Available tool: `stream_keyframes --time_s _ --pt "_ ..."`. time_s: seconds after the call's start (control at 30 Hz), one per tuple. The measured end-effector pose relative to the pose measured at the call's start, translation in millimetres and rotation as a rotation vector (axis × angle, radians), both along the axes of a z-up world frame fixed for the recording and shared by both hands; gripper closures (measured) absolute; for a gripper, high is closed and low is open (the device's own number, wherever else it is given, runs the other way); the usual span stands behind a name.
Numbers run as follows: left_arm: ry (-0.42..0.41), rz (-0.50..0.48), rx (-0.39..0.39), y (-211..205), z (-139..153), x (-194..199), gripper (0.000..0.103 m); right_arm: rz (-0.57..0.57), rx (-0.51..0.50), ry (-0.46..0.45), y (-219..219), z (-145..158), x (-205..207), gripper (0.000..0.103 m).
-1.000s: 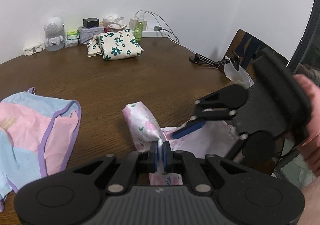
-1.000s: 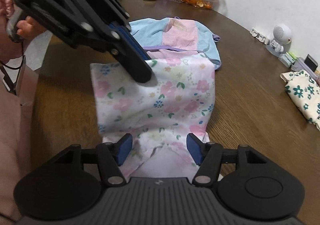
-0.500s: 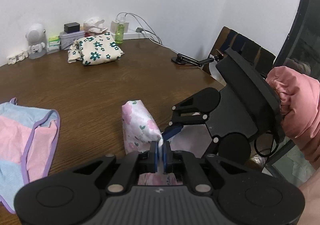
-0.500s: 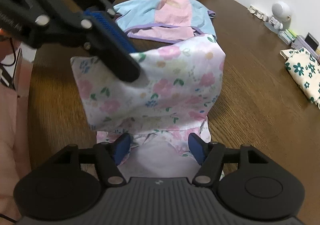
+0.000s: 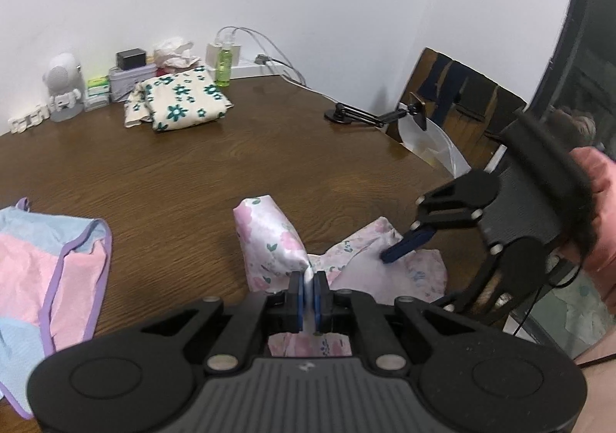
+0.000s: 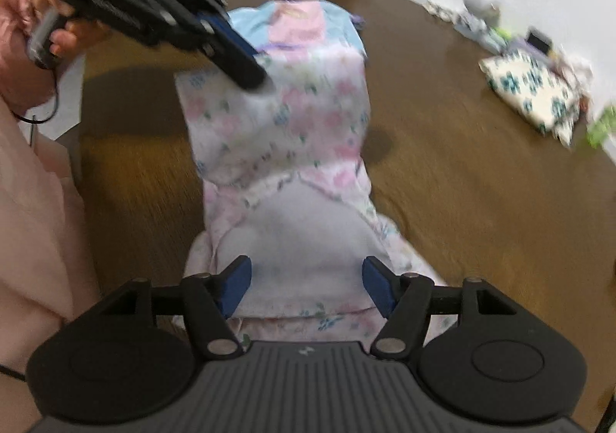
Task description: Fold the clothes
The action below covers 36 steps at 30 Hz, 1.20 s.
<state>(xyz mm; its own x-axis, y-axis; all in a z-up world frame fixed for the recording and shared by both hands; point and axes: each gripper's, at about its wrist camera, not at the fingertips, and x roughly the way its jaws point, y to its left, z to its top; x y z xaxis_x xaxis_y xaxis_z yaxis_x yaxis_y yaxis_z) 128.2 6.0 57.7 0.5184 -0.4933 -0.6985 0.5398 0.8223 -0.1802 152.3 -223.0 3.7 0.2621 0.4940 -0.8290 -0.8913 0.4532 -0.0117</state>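
Note:
A pink floral garment (image 5: 269, 240) lies on the brown table (image 5: 192, 178), one edge lifted. My left gripper (image 5: 308, 284) is shut on that lifted edge, and it shows again in the right wrist view as the left gripper (image 6: 250, 74), pinching the fabric at the upper left. The right gripper (image 6: 306, 279) is open low over the garment (image 6: 308, 117), its pale inner side between the blue fingers (image 6: 235, 279). From the left wrist view one blue finger (image 5: 408, 246) of it touches the cloth at the right.
A pink and light-blue garment (image 5: 50, 259) lies spread at the left. A folded cream cloth with green flowers (image 5: 181, 101) sits near the wall, beside small boxes, a green bottle (image 5: 224, 65) and cables. A clamp arm (image 5: 365, 115) and a chair (image 5: 462, 98) stand at the right edge.
The right gripper has drawn back to the right, away from the left one, so more of the garment's pale inside shows between its fingers. The left gripper kept its hold on the lifted edge.

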Motion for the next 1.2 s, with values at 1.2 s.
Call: stream_keyframes --time_s 1.2 --pt "-0.002 -0.233 0.148 -137.9 -7.2 5.2 0.1 -0.089 0.163 -0.105 -50.4 -2.3 -18.3 0.032"
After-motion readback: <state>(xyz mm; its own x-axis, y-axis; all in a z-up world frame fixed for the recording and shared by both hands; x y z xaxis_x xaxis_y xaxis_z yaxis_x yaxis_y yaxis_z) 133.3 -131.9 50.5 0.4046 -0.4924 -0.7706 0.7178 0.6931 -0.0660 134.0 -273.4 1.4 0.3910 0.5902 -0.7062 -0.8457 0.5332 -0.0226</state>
